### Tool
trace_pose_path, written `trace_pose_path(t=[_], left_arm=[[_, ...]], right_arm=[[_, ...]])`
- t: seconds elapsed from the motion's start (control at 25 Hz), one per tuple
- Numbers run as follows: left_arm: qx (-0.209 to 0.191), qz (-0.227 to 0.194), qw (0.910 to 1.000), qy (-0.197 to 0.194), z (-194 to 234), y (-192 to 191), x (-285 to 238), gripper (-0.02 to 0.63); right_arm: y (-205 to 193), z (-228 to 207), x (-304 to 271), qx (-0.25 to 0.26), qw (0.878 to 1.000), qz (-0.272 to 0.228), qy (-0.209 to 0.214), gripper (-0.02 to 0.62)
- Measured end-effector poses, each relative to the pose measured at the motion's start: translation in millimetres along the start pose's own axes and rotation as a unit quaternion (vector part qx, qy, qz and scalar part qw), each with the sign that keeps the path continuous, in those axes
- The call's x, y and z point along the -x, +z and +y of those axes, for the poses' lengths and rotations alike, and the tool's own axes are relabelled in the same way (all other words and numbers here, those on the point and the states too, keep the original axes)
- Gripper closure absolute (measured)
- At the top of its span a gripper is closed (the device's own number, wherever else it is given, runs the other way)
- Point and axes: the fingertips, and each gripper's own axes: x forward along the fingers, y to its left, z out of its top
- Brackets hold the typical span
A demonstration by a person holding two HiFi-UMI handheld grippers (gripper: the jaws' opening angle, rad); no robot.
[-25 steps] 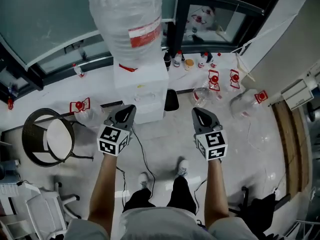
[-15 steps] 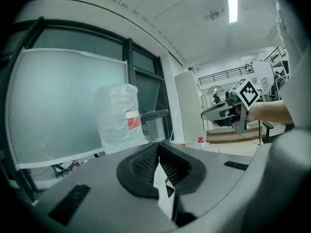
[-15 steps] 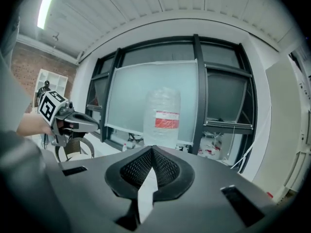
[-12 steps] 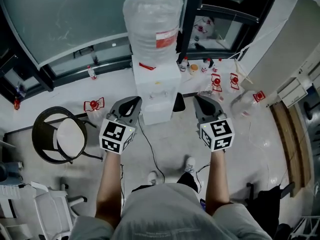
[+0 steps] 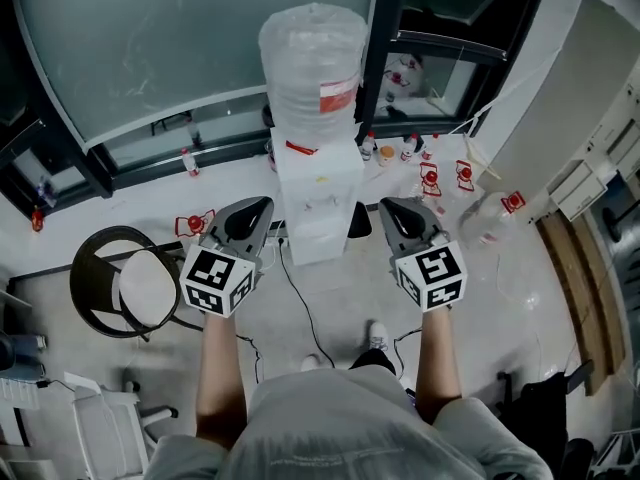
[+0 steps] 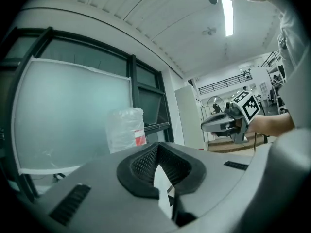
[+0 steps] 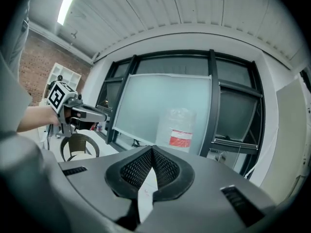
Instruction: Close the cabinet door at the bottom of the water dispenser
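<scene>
The white box-shaped water dispenser [image 5: 318,193] stands on the pale floor just beyond both grippers and between them. The left gripper [image 5: 255,210] points toward its left edge and the right gripper [image 5: 391,209] just past its right edge; neither touches it. The cabinet door belongs low on the dispenser's near face. From this steep angle it cannot be told apart from the rest of the white front, nor whether it stands open or closed. A dark rounded panel [image 5: 358,220] sits just right of the dispenser's base; what it is cannot be told.

Each gripper view shows its black ribbed jaws pressed together with nothing held between them.

Both gripper views look out level. They catch the clear plastic-wrapped water bottle with a red label [image 6: 125,128] on top of the dispenser, with the frosted glass window [image 7: 160,106] behind it. Each also sees the other gripper off to the side. The right gripper view adds the round dark woven chair [image 7: 79,147] at the left. Only the head view shows the dispenser's body, the floor, and the red-capped bottles [image 5: 430,178] at the far right.
</scene>
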Motion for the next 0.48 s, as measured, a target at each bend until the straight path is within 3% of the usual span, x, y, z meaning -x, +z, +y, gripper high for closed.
trace_pose_path(t=[0.28,0.48], left_arm=[[-0.033,-0.022,0.9992,0.007,-0.2,21.6,3.9,0.586],[-0.048,-0.017,0.9987,0.003,-2.5,20.3,-1.6,0.586]], right_arm=[[3.9,1.4,-0.9,0.029,1.000,0.004,0.010,0.568],[10.0,-1.4,-0.1,0.014,1.000,-0.010,0.008,0.568]])
